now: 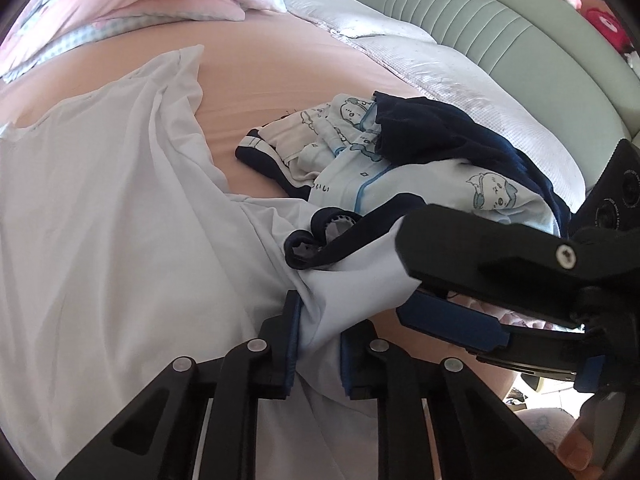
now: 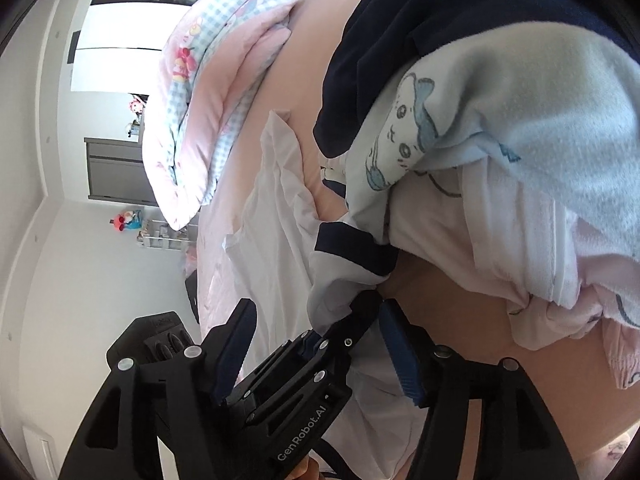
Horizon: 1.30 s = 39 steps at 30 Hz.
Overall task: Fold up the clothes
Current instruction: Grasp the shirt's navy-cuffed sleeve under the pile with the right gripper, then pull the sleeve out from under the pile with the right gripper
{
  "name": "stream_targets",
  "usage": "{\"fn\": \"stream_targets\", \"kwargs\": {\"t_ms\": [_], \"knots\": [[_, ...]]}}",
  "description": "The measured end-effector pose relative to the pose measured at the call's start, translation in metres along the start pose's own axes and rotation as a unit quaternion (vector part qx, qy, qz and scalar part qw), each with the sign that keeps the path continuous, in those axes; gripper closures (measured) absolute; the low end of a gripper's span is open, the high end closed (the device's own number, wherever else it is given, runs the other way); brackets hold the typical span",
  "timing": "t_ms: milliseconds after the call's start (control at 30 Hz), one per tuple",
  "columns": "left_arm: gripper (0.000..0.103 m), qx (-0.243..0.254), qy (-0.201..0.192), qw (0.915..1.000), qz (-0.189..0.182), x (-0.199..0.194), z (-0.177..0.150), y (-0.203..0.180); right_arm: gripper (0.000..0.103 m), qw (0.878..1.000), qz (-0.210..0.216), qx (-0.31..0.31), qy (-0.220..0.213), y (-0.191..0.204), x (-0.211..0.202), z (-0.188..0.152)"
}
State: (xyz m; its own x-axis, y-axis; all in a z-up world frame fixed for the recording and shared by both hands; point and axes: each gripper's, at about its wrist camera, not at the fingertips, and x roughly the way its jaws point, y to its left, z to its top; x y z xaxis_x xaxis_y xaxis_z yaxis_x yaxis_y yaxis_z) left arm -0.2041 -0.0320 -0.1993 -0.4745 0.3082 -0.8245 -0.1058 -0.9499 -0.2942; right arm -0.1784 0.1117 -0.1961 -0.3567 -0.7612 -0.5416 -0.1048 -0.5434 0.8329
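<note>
At the bottom of the left wrist view, the left tongs [image 1: 318, 344] pinch a bunched fold of the white garment [image 1: 100, 220], which spreads across the left half of the frame over the pink bed sheet [image 1: 288, 60]. From the right edge the right tongs [image 1: 404, 280] reach in with jaws apart around the same fold near its navy trim [image 1: 344, 228], the upper jaw over the cloth, no grip visible. Folding looks barely begun: the garment lies rumpled, and behind it a heap of printed pale-blue and navy clothes [image 1: 400, 168] waits unfolded. Farther back sit a rolled pink quilt [image 1: 160, 4] and green headboard [image 1: 460, 12]. Only the right wrist view shows the right tongs [image 2: 320, 344] standing wide with the left tool between them, plus the room wall and cabinet [image 2: 116, 172] at left.
</note>
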Motion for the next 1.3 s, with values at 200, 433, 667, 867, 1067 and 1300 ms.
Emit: {"fn": "stream_targets", "kwargs": {"t_ms": [200,433,667,867,1067,1300], "knots": [[0.089,0.003,-0.006,0.9994,-0.034,-0.008,-0.005,-0.006,0.040,0.999,0.005,0.046,0.023,-0.013,0.019,0.007],[0.089,0.026,-0.014,0.9977,-0.061,-0.012,-0.008,-0.020,0.039,0.999,-0.009,0.027,0.021,-0.009,0.026,0.018],[0.089,0.017,-0.016,0.9965,-0.081,-0.015,-0.012,-0.019,0.042,0.997,-0.073,-0.009,0.029,-0.007,0.036,0.016],[0.088,0.009,-0.006,0.9971,-0.075,-0.017,-0.018,-0.017,0.091,0.992,-0.118,-0.030,0.029,-0.008,0.041,0.014],[0.049,-0.014,0.003,0.9985,-0.052,-0.019,-0.025,-0.013,0.092,0.996,-0.083,-0.026,0.026,-0.007,0.037,0.016],[0.036,-0.021,0.000,0.9976,-0.066,-0.028,-0.028,-0.006,0.092,1.000,-0.002,-0.029,-0.011,-0.003,0.020,0.020]]}}
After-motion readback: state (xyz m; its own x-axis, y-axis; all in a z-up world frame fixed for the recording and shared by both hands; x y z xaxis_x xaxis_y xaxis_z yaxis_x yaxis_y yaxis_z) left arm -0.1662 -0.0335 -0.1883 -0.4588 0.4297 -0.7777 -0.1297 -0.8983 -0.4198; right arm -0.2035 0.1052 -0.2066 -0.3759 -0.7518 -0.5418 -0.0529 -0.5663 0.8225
